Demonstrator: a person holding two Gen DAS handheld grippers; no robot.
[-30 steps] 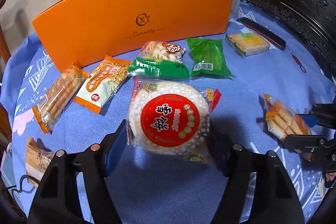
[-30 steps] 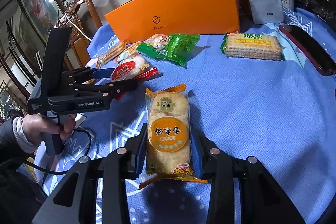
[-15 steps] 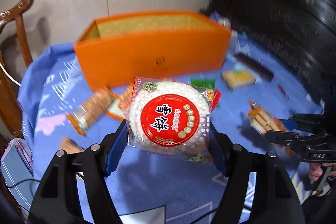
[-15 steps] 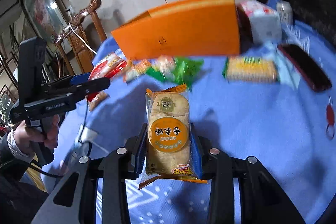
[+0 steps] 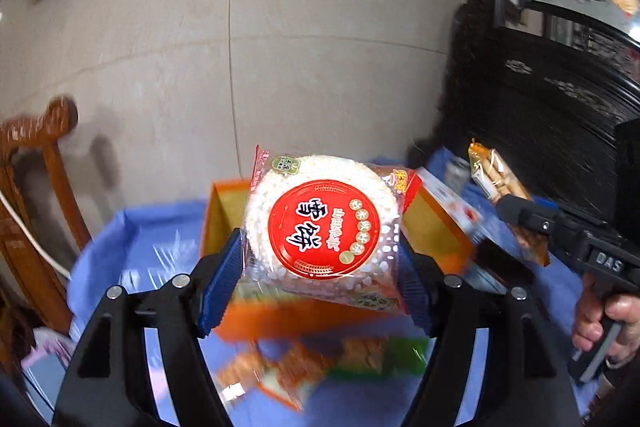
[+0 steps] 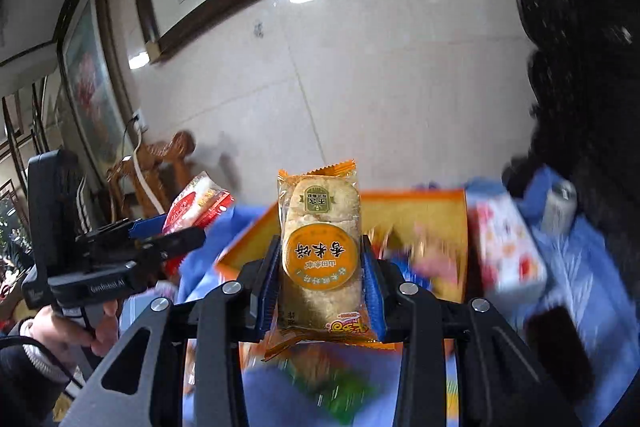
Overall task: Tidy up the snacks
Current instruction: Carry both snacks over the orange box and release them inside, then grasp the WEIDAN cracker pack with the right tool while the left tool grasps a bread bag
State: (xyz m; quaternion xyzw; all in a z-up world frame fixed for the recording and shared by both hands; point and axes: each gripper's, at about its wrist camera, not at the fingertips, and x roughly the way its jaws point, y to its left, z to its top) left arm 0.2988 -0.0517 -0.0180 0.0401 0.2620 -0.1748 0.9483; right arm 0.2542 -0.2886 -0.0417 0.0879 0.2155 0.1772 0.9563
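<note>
left gripper [image 5: 320, 259]: holding the round rice cracker pack [image 5: 322, 227] up in the air. The log-style wobble here is that its jaws are easing open a touch, but the blue fingers [image 5: 220, 279] are pressed on both sides of the pack, so it's gripped.

right gripper [image 6: 320, 275]: fingers [image 6: 268, 283] squeezed in tight on the orange rice cracker pack [image 6: 320, 247], which stands upright between them, label facing the camera.

round rice cracker pack: white puffed disc with a big red label, clear wrapper, off the bench and in front of the orange box [image 5: 432, 231].

orange rice cracker pack: also lifted, with the open orange box right behind it in the right wrist view.

orange box: open top, sitting on the blue cloth; what's inside is too blurry to say.

bench [image 5: 140, 239]: covered in a blue patterned cloth. A few snack packs [image 5: 304, 367] lie below the left gripper, orange and green wrappers, all smeared by blur.

other stuff: a white patterned box [image 6: 508, 247] just right of the orange box, and a dark flat object [image 6: 560, 347] nearer the camera.

person: a hand [image 5: 600, 323] on each gripper handle.
</note>
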